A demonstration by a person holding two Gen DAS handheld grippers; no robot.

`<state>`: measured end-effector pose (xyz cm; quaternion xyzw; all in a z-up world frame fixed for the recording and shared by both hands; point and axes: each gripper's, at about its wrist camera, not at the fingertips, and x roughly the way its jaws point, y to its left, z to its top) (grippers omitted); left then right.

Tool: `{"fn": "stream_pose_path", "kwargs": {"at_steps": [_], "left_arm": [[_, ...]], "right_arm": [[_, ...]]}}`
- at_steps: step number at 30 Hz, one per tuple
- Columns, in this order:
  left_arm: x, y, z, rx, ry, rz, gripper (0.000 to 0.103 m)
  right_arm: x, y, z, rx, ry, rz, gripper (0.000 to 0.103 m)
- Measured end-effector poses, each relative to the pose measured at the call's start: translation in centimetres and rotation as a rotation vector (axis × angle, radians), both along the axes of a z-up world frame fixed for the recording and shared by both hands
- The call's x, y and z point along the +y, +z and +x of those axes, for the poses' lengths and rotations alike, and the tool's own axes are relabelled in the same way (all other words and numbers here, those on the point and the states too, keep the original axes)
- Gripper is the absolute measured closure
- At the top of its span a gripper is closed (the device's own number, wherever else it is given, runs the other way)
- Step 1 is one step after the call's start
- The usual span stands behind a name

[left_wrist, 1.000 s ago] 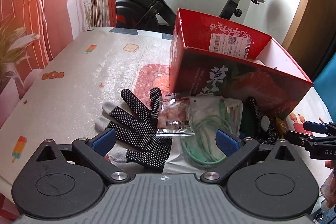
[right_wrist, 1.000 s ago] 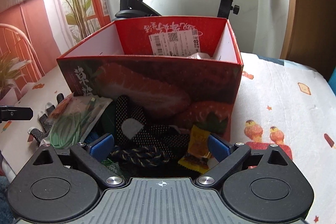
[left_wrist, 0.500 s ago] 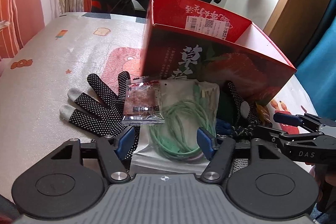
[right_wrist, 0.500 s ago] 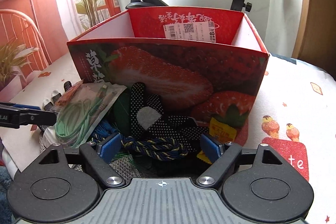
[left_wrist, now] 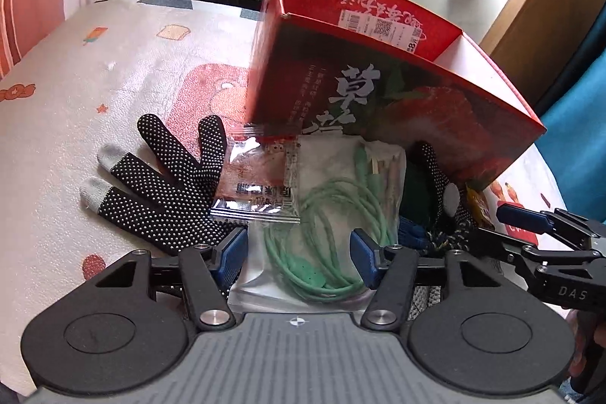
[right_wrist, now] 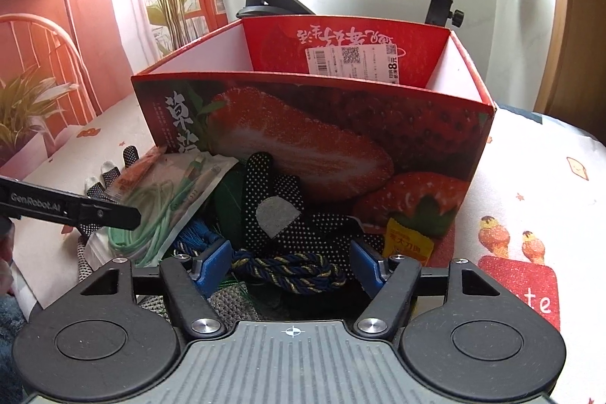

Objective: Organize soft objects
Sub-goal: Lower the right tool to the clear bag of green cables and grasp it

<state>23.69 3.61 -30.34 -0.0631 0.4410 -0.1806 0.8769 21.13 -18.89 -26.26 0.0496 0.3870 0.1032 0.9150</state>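
While the red strawberry box (right_wrist: pixel 314 154) stands open on the table (left_wrist: pixel 75 93), a heap of soft things lies right in front of it. At the left end of the heap, a black dotted glove (left_wrist: pixel 159 184) lies flat with its fingers spread. A small clear snack packet (left_wrist: pixel 261 184) rests partly on this glove. Next to it is a clear bag with a green cable (left_wrist: pixel 325 214) inside.

The left gripper (left_wrist: pixel 299 248) sits around the near end of the cable bag. Its jaws have just been closing, with the bag between them. I cannot tell if the blue pads press on it.

The right gripper (right_wrist: pixel 289 265) is at the heap's middle, in front of the box. Its jaws have just been closing too, with a dark blue rope (right_wrist: pixel 291 271) between them. I cannot tell if they squeeze it. A second dotted glove (right_wrist: pixel 280 214) leans against the box just behind the rope, and a yellow packet (right_wrist: pixel 407 241) lies to its right.
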Motion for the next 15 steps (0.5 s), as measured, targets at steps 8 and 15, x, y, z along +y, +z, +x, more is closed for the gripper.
{"fn": "stream_pose_path", "kwargs": {"at_steps": [8,15], "left_arm": [[1.3,-0.3,0.8,0.039,0.035,-0.079,0.050],[0.0,-0.3,0.2,0.053,-0.023,-0.118,0.054]], "right_arm": [[0.3,0.1,0.1,0.000,0.017,0.000,0.042],[0.5,0.8,0.1,-0.014,0.042,0.026,0.044]]}}
